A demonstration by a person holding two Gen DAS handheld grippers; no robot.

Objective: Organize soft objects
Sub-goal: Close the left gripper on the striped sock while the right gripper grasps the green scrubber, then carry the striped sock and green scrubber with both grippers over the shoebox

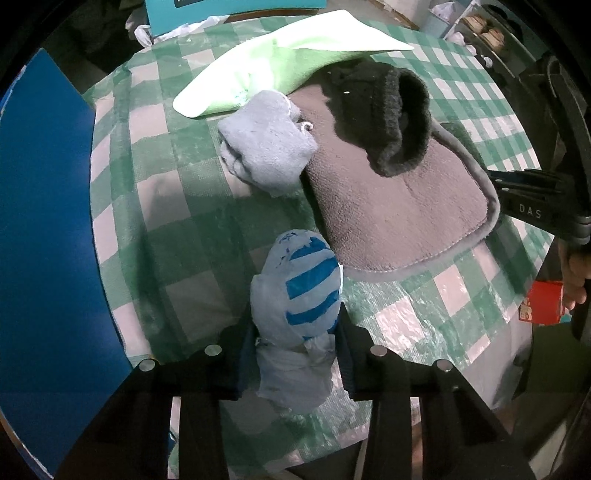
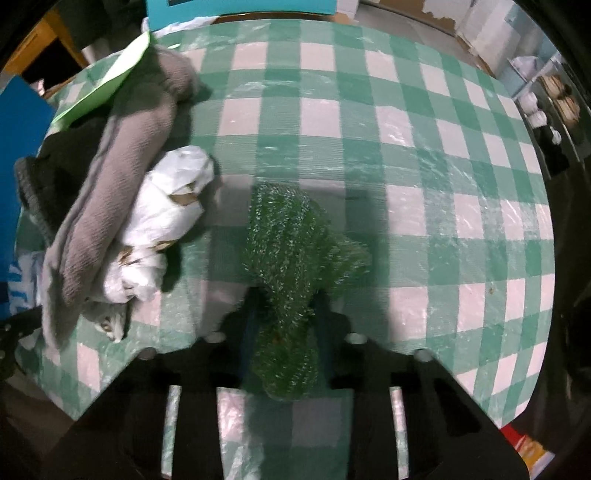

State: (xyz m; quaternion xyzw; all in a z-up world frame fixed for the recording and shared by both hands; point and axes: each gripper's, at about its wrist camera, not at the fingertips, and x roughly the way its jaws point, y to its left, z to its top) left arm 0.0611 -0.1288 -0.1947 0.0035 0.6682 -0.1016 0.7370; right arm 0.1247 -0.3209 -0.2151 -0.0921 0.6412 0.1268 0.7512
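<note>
In the left wrist view my left gripper (image 1: 297, 356) is shut on a crumpled plastic bag with blue stripes (image 1: 299, 295), which stands up between the pads over the green checked tablecloth (image 1: 177, 229). Beyond it lie a grey towel (image 1: 399, 206), a black knit hat (image 1: 399, 122) on top of it, a pale blue cloth (image 1: 266, 144) and a light green cloth (image 1: 280, 62). In the right wrist view my right gripper (image 2: 284, 328) is shut on a glittery green scrubbing cloth (image 2: 291, 236). To its left sit a white plastic bag (image 2: 166, 206) and the rolled grey towel (image 2: 122, 177).
A blue board (image 1: 44, 221) stands along the table's left side. A teal box (image 1: 236, 11) is at the far edge. A red box (image 1: 543, 302) sits off the right edge, near a person's hand (image 1: 574, 273). Shelves with small items (image 2: 546, 99) stand at the far right.
</note>
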